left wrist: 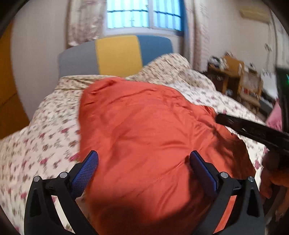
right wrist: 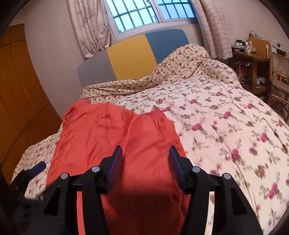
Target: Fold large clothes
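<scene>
Through the left wrist view, the left gripper [left wrist: 143, 160] hung over the near end of the orange garment [left wrist: 144, 126] with its blue pads [left wrist: 84, 173] spread wide and nothing between them; the garment lay lengthwise on the floral quilt [left wrist: 36, 135], running from six o'clock up toward twelve, where the striped headboard [left wrist: 117, 54] stood under the window [left wrist: 144, 14]; the other tool's black finger [left wrist: 252, 128] reached in from three o'clock, over the garment's right edge, though I could not tell if it touched the cloth. Through the right wrist view, the right gripper [right wrist: 145, 159] hovered above the same garment [right wrist: 117, 130], its jaws parted and empty, the cloth below them rather than pinched; here the garment lay at the left half of the quilt [right wrist: 225, 126], with the left tool's blue tip [right wrist: 37, 169] showing at eight o'clock and a wooden table [right wrist: 252, 57] at two o'clock. To my eye a fold had been laid and both tools stood free of it; the next move would call for finding fresh edges or corners, pinching each firmly, and lifting them evenly so the slippery-looking fabric would not slide askew.
</scene>
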### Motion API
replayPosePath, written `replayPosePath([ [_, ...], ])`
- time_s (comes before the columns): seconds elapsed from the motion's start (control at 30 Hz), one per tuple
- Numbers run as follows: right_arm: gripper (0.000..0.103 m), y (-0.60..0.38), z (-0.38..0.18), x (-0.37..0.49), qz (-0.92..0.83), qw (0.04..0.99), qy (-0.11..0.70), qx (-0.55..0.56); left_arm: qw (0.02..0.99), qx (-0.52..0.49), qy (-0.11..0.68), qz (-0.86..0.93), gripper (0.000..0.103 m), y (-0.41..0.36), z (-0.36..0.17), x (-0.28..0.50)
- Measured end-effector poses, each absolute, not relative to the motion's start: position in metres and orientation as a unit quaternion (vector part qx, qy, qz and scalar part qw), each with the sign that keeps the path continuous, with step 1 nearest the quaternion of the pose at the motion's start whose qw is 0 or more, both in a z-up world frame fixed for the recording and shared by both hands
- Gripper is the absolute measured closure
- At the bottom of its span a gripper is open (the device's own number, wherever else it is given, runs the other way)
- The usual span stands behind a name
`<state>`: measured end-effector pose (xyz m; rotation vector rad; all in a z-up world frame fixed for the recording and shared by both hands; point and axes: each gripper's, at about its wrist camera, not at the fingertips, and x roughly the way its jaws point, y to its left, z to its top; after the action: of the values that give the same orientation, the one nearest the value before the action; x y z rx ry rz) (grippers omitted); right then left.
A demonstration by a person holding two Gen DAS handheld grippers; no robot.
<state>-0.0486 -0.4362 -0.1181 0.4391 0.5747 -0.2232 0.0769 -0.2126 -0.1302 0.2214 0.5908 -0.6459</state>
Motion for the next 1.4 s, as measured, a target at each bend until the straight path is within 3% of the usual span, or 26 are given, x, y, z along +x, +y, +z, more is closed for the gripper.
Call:
replayPosePath([
  [0.1, 0.048, -0.432, -0.13, -0.052, -0.119, 0.924, 0.298, 0.21, 0.904, 0.095, 0.29, -0.299, 0.003, -0.201, -0.142, 0.075],
  [0.17, 0.036, -0.436, -0.141, -0.053, -0.127, 0.919, 0.298, 0.226, 0.904, 0.078, 0.293, -0.3, 0.003, -0.198, -0.152, 0.076],
  [0.3, 0.033, -0.441, -0.165, -0.051, -0.127, 0.907, 0.305, 0.263, 0.903, 0.092, 0.295, -0.298, 0.003, -0.203, -0.161, 0.076],
  [0.6, 0.031, -0.446, -0.165, -0.05, -0.111, 0.9, 0.329, 0.262, 0.893, 0.086, 0.313, -0.313, 0.003, -0.201, -0.163, 0.082],
  [0.87, 0.016, -0.47, -0.156, -0.038, -0.047, 0.862, 0.411, 0.292, 0.893, 0.076, 0.32, -0.308, 0.003, -0.164, -0.135, 0.107],
  [1.0, 0.016, -0.481, -0.163, -0.028, -0.01, 0.844, 0.437, 0.31, 0.856, 0.003, 0.393, -0.337, 0.003, -0.147, -0.144, 0.134],
  [1.2, 0.018, -0.483, -0.171, -0.019, 0.009, 0.838, 0.443, 0.319, 0.813, -0.068, 0.443, -0.372, 0.003, -0.144, -0.163, 0.138],
  [1.3, 0.026, -0.481, -0.172, -0.02, 0.013, 0.842, 0.435, 0.32, 0.81, -0.059, 0.445, -0.377, 0.003, -0.152, -0.168, 0.129],
  [1.37, 0.037, -0.477, -0.169, -0.019, 0.013, 0.847, 0.429, 0.313, 0.815, -0.046, 0.439, -0.375, 0.003, -0.155, -0.167, 0.124],
  [1.4, 0.04, -0.475, -0.166, -0.021, 0.013, 0.852, 0.424, 0.307, 0.815, -0.044, 0.44, -0.376, 0.008, -0.157, -0.166, 0.123],
])
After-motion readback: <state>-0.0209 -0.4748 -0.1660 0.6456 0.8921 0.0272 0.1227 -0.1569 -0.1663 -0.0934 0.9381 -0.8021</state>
